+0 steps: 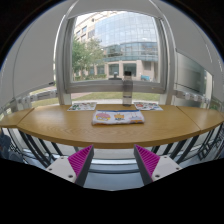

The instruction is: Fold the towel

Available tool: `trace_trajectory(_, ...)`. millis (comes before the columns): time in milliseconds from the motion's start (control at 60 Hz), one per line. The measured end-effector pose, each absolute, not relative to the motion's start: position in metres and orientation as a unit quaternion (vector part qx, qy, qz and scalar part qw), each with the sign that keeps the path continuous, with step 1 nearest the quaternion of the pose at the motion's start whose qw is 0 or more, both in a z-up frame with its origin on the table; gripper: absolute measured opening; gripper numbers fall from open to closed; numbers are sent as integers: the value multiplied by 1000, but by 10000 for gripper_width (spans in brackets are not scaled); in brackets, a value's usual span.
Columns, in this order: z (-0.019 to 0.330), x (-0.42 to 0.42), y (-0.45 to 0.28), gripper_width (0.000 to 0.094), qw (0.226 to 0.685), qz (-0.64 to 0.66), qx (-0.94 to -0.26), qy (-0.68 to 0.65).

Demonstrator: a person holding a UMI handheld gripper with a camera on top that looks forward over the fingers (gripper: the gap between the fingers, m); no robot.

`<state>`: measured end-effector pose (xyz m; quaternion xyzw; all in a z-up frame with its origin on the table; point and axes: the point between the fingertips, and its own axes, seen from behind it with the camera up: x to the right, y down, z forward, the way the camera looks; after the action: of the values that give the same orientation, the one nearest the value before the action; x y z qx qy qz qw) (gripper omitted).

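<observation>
A folded towel with a pale patterned face [118,117] lies flat on a curved wooden table [70,128], beyond my fingers. My gripper [113,160] is held back from the table's near edge and lower than the tabletop. Its two fingers with magenta pads [80,158] stand wide apart with nothing between them.
A dark upright bottle-like object [127,94] stands behind the towel near the window sill. Flat papers or trays [82,105] lie at the table's far side. Chair backs [30,148] stand along the near edge. A large window [118,50] fills the background.
</observation>
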<state>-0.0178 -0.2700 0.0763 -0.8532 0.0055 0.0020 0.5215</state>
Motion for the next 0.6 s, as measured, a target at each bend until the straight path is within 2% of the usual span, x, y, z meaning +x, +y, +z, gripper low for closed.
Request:
trace_trajectory(117,71,-26,-260,813,510,5,-860,-1)
trace_trajectory(467,45,-100,-92,812,494,17,-869,-14)
trace_trajectory(600,44,-109,-26,727,494,-7,-870,-5)
